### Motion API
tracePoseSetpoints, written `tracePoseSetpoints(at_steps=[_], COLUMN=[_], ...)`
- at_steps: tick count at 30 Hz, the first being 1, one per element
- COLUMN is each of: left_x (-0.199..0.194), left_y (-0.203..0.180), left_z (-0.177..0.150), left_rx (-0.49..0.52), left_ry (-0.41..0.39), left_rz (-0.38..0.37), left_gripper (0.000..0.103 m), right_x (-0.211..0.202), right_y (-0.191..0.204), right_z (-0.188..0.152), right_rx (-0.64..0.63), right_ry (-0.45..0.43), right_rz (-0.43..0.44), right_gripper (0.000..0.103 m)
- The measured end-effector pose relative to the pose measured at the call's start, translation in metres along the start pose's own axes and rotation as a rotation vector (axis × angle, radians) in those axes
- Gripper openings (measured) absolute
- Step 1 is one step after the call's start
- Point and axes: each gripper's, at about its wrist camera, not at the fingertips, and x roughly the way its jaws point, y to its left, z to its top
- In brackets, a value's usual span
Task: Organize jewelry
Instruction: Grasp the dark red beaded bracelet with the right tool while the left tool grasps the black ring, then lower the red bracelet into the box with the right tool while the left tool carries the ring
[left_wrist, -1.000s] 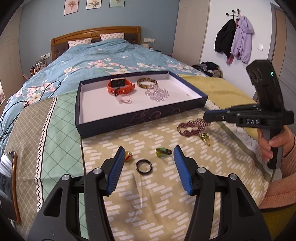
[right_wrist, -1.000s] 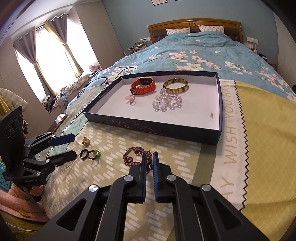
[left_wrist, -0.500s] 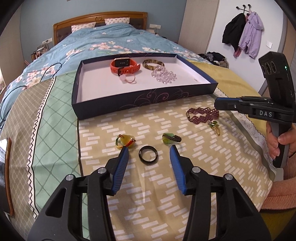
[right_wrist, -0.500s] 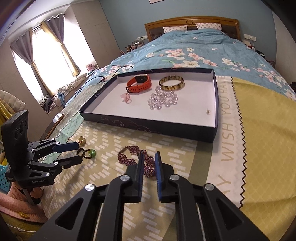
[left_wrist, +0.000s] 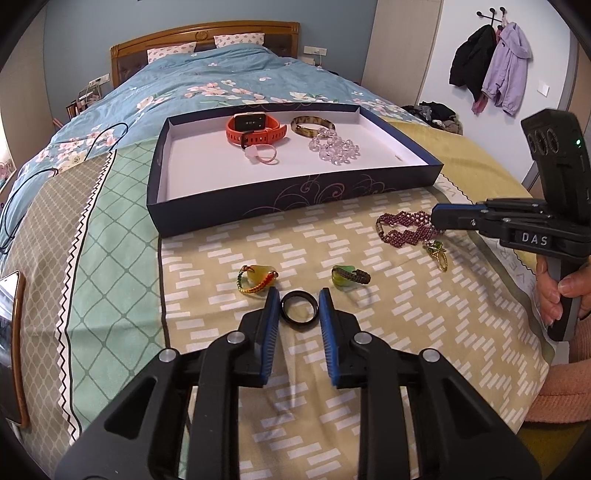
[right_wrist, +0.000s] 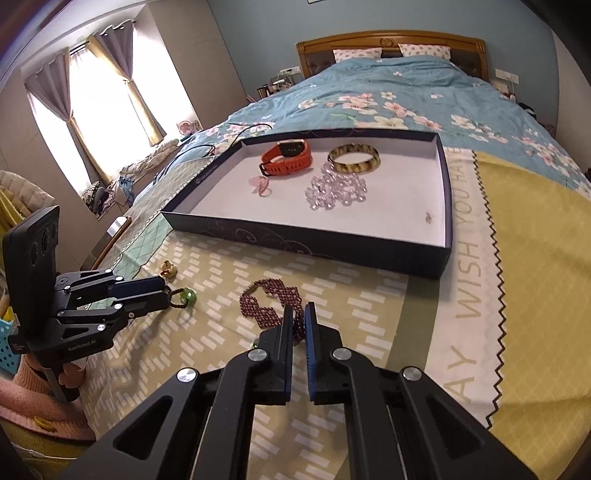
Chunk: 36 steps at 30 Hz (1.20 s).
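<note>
A black ring (left_wrist: 299, 312) lies on the patterned bedspread between the blue pads of my left gripper (left_wrist: 299, 295). Its jaws are closing and both pads touch the ring's sides. My right gripper (right_wrist: 299, 308) is shut on a maroon beaded bracelet (right_wrist: 264, 304), which lies on the bedspread; from the left wrist its tip (left_wrist: 437, 221) sits on the bracelet (left_wrist: 400, 229). The navy tray (left_wrist: 295, 199) beyond holds an orange watch (left_wrist: 255, 129), a tortoiseshell bangle (left_wrist: 310, 125), a crystal bead bracelet (left_wrist: 334, 147) and a pink ring (left_wrist: 264, 157).
Three more rings lie loose: a yellow one with a red-green cord (left_wrist: 255, 280), a green one with a brown cord (left_wrist: 347, 277), and a small gold-green one (left_wrist: 437, 253). A phone (left_wrist: 13, 347) rests at the bed's left edge. A black cable (left_wrist: 22, 184) trails left of the tray.
The left gripper's jaws have closed from wide apart onto the black ring's sides as it came closer to the ring. The right gripper has stayed on the maroon bracelet.
</note>
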Motion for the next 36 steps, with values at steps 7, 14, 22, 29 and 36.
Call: tracePoseSetpoints(at_steps=[7,14,22,29,36], left_x=[-0.010,-0.026,-0.037,-0.039,-0.038], left_y=[0.002,0.005,0.002,0.000,0.002], left_z=[0.003,0.015,0.035,0.051,0.065], left_rx=[-0.018,-0.025,0.002,0.018,0.025], left_ry=[-0.029,-0.089,-0.143,-0.179,-0.201], left_rz=[-0.022,-0.037,-0.035,-0.029,-0.024], left_gripper=[0.022,0.022,0.022,0.022,0.022], right_x=[-0.010,-0.018,-0.029,-0.038,-0.041], right_y=[0.010,0.021,0.029,0.031,0.029], right_z=[0.013,0.026,0.043,0.058,0.072], right_rx=[-0.040,-0.075,-0.118,-0.131,-0.129], right_ry=[-0.045,-0.085,-0.134,-0.178,-0.215], right_rz=[-0.001,0.006,0.003,0.000,-0.001], right_gripper=[0.005,0.004,0.004,0.004,0.004])
